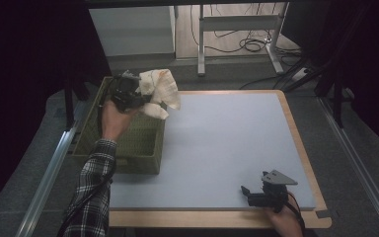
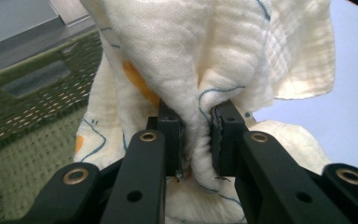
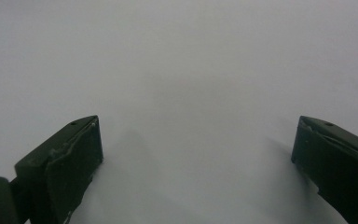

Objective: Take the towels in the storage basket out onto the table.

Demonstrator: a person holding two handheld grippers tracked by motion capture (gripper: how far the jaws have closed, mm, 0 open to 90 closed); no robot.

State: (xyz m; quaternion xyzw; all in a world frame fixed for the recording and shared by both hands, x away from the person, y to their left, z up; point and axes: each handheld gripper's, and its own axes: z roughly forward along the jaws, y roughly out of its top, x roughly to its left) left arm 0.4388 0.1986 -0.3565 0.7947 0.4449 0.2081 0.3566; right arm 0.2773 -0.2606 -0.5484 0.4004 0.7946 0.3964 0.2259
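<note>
The left tongs [image 1: 145, 101] are clamped on a bunched fold of the cloth [image 1: 160, 91], holding it in the air above the basket's [image 1: 138, 148] far right corner, with loose ends hanging toward the table [image 1: 227, 143]. In the left gripper view the pads [image 2: 175, 140] pinch only a narrow ridge of fabric [image 2: 200, 70] — most of the cloth billows free above and around them. The right tongs [image 1: 246, 193] rest well away from the basket, near the table's front edge, jaws spread wide with nothing between them [image 3: 191, 154].

The risk, as I judge it, lies in that thin pinch: a quick swing could let the fold slide out, dropping the cloth half over the basket's rim. A trailing end could also snag on the woven wall — dragging the light basket along.
</note>
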